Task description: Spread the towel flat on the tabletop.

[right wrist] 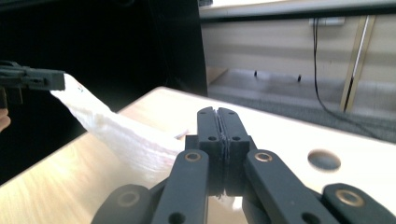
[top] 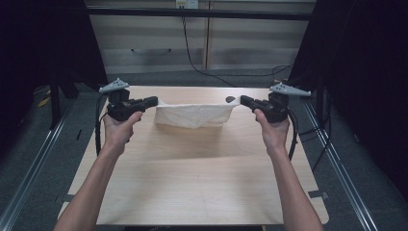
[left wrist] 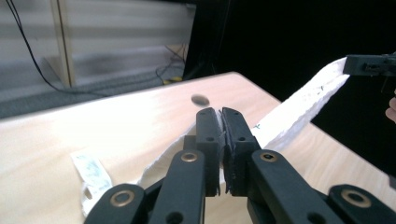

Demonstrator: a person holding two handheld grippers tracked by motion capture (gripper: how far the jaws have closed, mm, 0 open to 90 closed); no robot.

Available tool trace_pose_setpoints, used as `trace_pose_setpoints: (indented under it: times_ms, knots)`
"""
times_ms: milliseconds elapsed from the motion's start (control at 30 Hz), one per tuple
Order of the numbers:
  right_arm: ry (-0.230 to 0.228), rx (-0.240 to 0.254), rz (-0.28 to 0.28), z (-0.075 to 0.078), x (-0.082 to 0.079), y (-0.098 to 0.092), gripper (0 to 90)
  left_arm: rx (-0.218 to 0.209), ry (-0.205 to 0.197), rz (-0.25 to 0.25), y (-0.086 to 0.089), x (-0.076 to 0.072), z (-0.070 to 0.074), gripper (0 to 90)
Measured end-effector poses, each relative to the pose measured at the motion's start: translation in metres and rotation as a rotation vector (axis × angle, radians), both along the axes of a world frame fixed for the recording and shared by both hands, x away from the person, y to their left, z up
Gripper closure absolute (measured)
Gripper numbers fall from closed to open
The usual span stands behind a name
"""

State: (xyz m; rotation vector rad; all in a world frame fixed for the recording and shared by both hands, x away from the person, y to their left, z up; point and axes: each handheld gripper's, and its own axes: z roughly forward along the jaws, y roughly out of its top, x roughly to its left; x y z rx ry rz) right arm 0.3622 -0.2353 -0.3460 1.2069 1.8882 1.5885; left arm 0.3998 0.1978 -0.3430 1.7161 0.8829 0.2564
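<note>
A white cloth (top: 192,115) hangs stretched between my two grippers over the far half of the wooden table (top: 192,183), its lower edge sagging toward the tabletop. My left gripper (top: 153,101) is shut on the cloth's left corner, and in the left gripper view the cloth (left wrist: 303,107) runs from the closed jaws (left wrist: 222,116) up to the other gripper (left wrist: 369,65). A printed label (left wrist: 91,170) dangles from the cloth's near edge. My right gripper (top: 244,100) is shut on the right corner. In the right gripper view the cloth (right wrist: 121,135) leads from the closed jaws (right wrist: 217,114) off to the far gripper (right wrist: 32,79).
A round hole (top: 230,99) is cut into the table near its far edge, just beside the right gripper. Black curtains flank both sides. A black cable (top: 192,53) trails over the grey floor in front of pale cabinets (top: 202,38). Metal rails (top: 337,163) run along the table's sides.
</note>
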Motion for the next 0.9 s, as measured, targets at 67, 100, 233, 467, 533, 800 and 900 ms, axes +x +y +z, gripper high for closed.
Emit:
trace_pose_setpoints:
  times_ms: [67, 100, 233, 467, 533, 800, 900]
  knots:
    - [0.009, 0.007, 0.006, -0.005, -0.003, -0.001, 89.7, 0.015, 0.011, -0.010, 0.000, -0.005, -0.009, 86.7]
    - [0.012, 0.010, 0.009, -0.009, -0.006, -0.002, 89.7, 0.022, 0.015, -0.015, 0.000, -0.008, -0.012, 86.6]
    - [0.011, 0.022, 0.037, -0.022, -0.023, -0.002, 89.7, 0.031, 0.023, -0.040, 0.002, -0.023, -0.024, 86.7]
    - [0.031, 0.001, 0.088, -0.042, -0.060, 0.002, 89.7, 0.049, 0.047, -0.076, 0.012, -0.052, -0.040, 86.7]
    - [0.045, -0.007, 0.109, -0.052, -0.075, 0.004, 89.7, 0.075, 0.057, -0.093, 0.013, -0.064, -0.048, 86.7]
    - [0.101, -0.034, 0.146, -0.077, -0.097, 0.011, 89.7, 0.115, 0.116, -0.118, 0.021, -0.088, -0.075, 86.6]
    - [0.126, -0.058, 0.155, -0.087, -0.107, 0.012, 89.7, 0.117, 0.134, -0.135, 0.022, -0.096, -0.086, 86.6]
